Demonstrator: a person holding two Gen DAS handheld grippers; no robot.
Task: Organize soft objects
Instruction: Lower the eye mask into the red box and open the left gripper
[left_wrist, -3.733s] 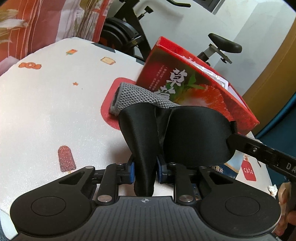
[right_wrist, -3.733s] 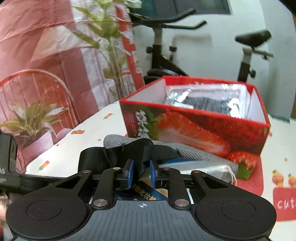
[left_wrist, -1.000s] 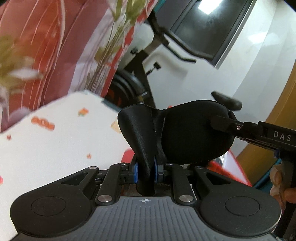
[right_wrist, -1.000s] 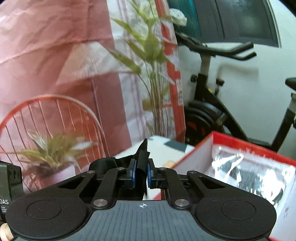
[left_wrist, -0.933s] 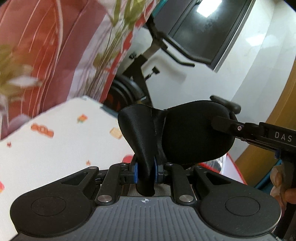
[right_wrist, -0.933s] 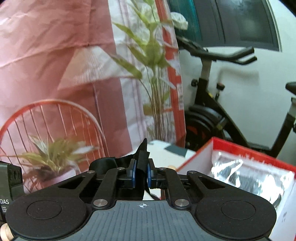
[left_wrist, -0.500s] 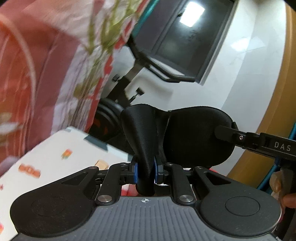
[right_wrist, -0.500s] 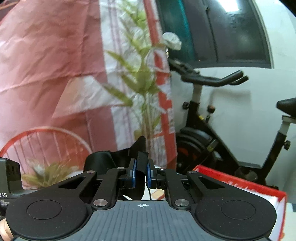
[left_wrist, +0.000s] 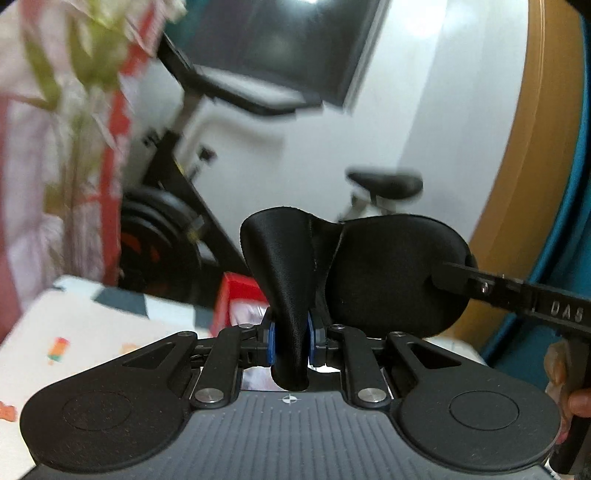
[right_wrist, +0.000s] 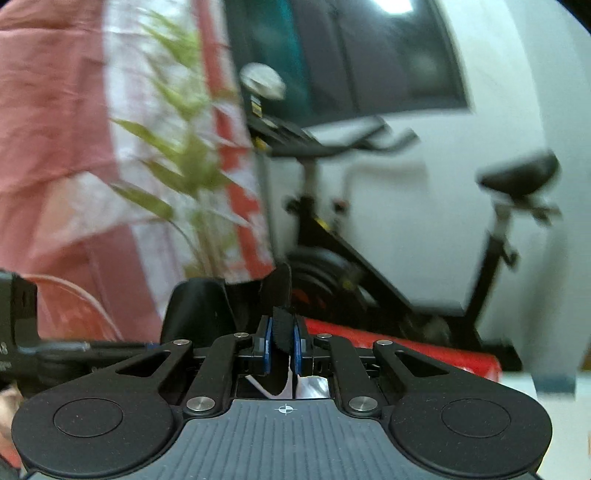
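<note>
left tongs: clamped on one end of black eye mask | right tongs: clamped on its other end | mask: stretched between both, held aloft above red box | worktop: below left

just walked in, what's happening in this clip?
A person holds a gripper in each hand, and both are clamped on one black eye mask. The left gripper pinches one folded end; the right gripper pinches the strap end. The mask hangs in the air between them, above the red box on the table. It isn't in the box yet.
</note>
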